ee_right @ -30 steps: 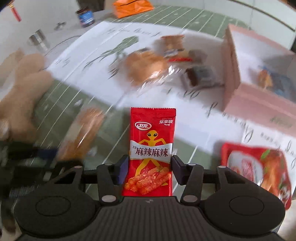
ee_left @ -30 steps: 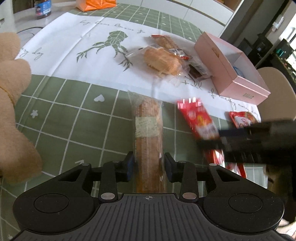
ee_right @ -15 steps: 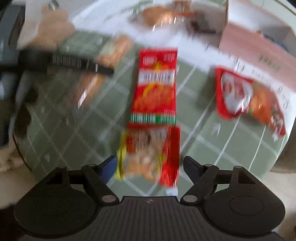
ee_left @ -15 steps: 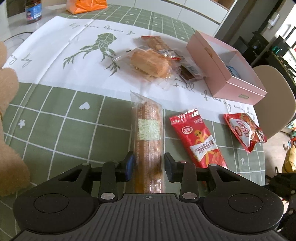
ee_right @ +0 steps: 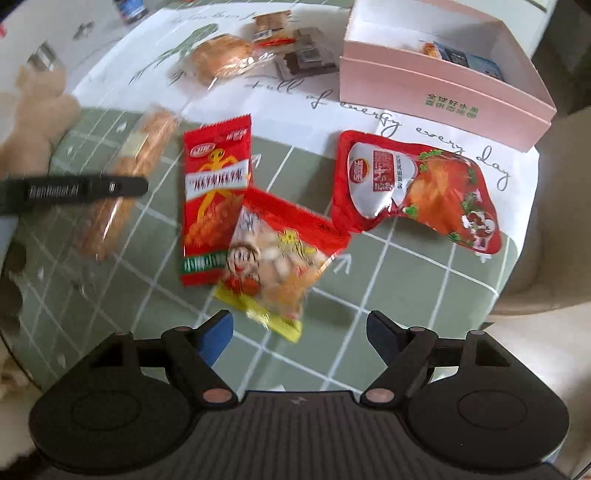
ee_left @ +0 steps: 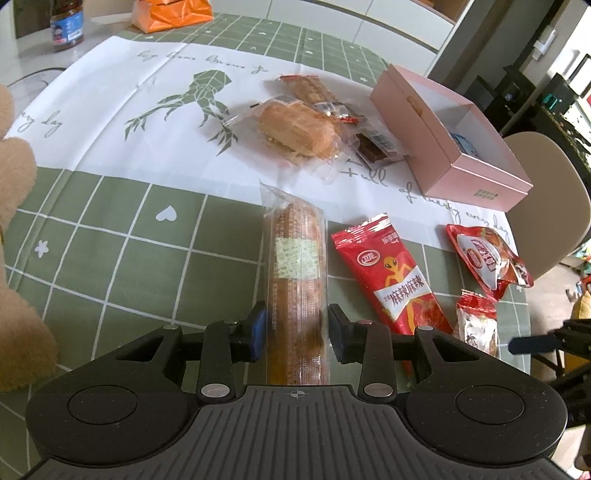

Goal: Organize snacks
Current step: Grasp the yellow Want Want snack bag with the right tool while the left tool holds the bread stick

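My left gripper (ee_left: 295,332) is shut on a long brown bread stick in clear wrap (ee_left: 297,266), which lies on the green checked cloth. To its right lie a long red snack packet (ee_left: 391,273), a small red and yellow packet (ee_left: 476,325) and a red chicken-leg pouch (ee_left: 487,254). My right gripper (ee_right: 299,332) is open and empty, just in front of the small packet (ee_right: 280,258). The red packet (ee_right: 214,199), the pouch (ee_right: 413,188) and the bread stick (ee_right: 129,184) also show in the right wrist view. An open pink box (ee_left: 450,133) stands at the back right (ee_right: 436,85).
A wrapped bun (ee_left: 295,129) and other small wrapped snacks (ee_left: 373,144) lie on the white cloth beside the box. A plush toy (ee_left: 18,236) is at the left. A jar (ee_left: 66,22) and an orange bag (ee_left: 170,11) stand far back. The table edge is at the right.
My right gripper let go of the long red packet, opened and drew back toward the table's near edge. My left gripper stays shut on the bread stick.
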